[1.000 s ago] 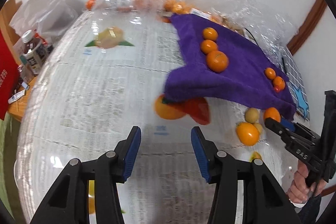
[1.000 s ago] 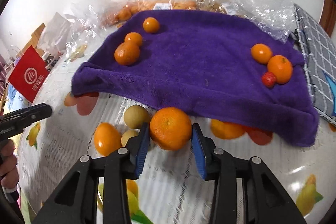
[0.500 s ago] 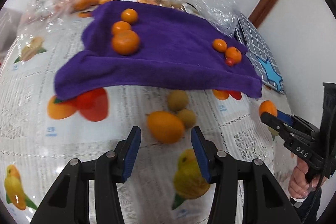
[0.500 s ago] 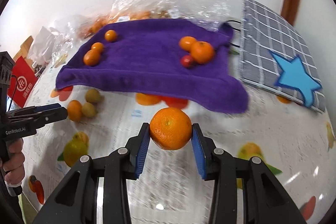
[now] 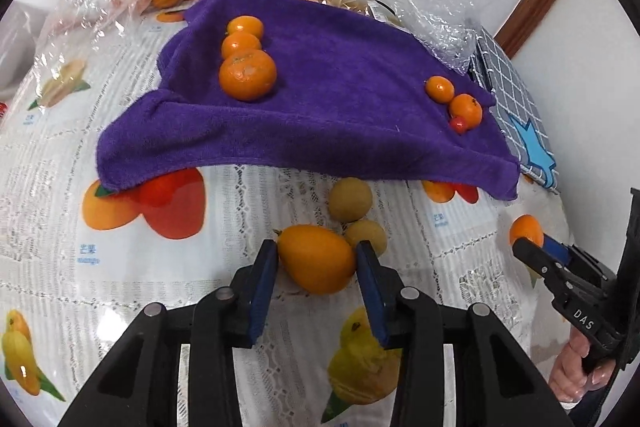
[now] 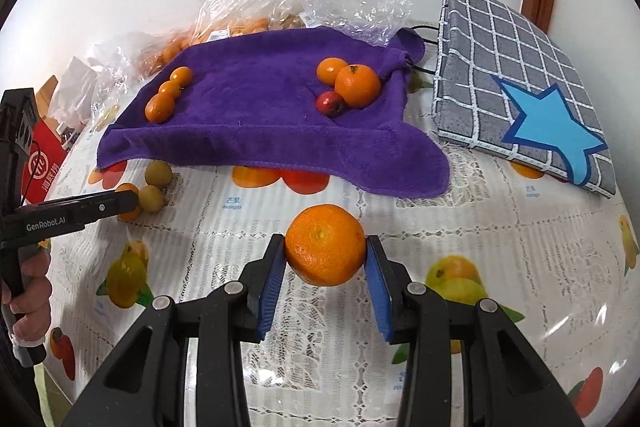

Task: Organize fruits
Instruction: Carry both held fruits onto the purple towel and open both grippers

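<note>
Right gripper (image 6: pixel 326 261) clamped round orange (image 6: pixel 325 245), held in front of purple towel's (image 6: pixel 272 123) near edge, above fruit-print tablecloth (image 6: pixel 500 227). Left gripper (image 5: pixel 316 267) sat around oval orange fruit (image 5: pixel 317 258) on tablecloth before towel; blue pads at both flanks, firm grip or mere touch: could not tell. Two yellowish fruits (image 5: pixel 350 198) lay between oval fruit and towel. On towel: three oranges (image 5: pixel 247 74) at left end; two oranges plus small red fruit (image 5: pixel 459 124) at right end.
</note>
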`<state>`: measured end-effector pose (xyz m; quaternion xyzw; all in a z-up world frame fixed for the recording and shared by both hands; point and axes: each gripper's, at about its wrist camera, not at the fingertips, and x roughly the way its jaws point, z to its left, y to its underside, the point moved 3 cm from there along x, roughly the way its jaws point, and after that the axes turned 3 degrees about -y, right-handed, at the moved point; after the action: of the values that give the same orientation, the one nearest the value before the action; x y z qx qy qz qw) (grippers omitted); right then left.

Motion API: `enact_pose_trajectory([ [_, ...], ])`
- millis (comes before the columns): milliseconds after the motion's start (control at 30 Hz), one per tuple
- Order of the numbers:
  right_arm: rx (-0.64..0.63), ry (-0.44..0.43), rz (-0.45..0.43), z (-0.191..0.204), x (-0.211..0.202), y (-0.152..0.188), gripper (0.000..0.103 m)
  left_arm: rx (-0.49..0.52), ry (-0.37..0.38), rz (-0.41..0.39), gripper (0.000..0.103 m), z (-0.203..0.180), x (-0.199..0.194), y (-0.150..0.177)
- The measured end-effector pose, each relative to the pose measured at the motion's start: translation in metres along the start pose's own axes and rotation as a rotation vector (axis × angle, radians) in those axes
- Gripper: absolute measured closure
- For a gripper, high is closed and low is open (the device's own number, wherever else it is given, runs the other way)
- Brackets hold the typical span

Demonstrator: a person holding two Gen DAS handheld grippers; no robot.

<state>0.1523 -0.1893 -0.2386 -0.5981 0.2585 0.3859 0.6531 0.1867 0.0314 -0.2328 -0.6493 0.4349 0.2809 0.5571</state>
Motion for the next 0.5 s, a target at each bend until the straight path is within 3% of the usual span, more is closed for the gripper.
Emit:
enact_pose_trajectory([
  [500, -0.002, 0.018, -0.044, 0.003, -0.018, -0.010, 0.064, -0.039, -0.059, -0.050, 0.065, 0.022, -0.035, -0.001],
])
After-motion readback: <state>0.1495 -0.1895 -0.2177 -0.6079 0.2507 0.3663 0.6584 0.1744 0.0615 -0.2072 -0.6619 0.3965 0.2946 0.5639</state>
